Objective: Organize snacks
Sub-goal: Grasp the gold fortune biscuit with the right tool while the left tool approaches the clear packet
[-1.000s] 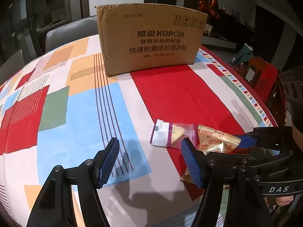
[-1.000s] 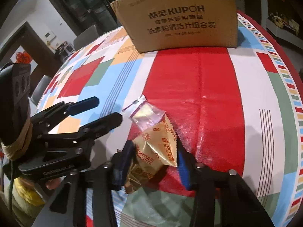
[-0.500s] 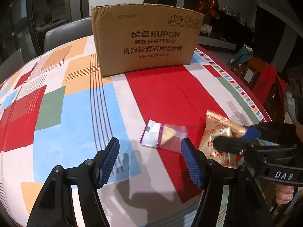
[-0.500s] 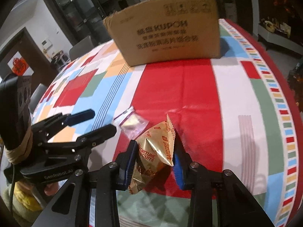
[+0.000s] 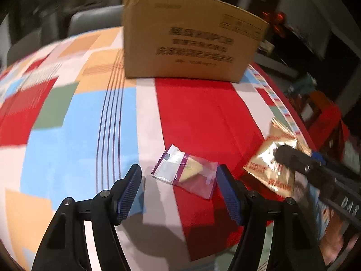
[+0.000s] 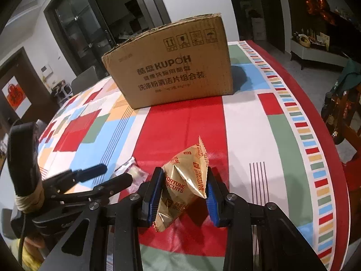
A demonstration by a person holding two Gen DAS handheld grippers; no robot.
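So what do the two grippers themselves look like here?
Both are black, angular linkage frames with silver bolts and ribbed blue pads. The left gripper has cord wound around its handle in the right wrist view; the right gripper bears white "DAS" lettering.

One cardboard box (image 6: 171, 67), one gold snack packet (image 6: 185, 180), one clear snack packet (image 5: 187, 171)

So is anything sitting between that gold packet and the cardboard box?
Nothing visible: only bare red tablecloth lies between the crinkly gold foil biscuit packet in the right tool and the brown cardboard box.
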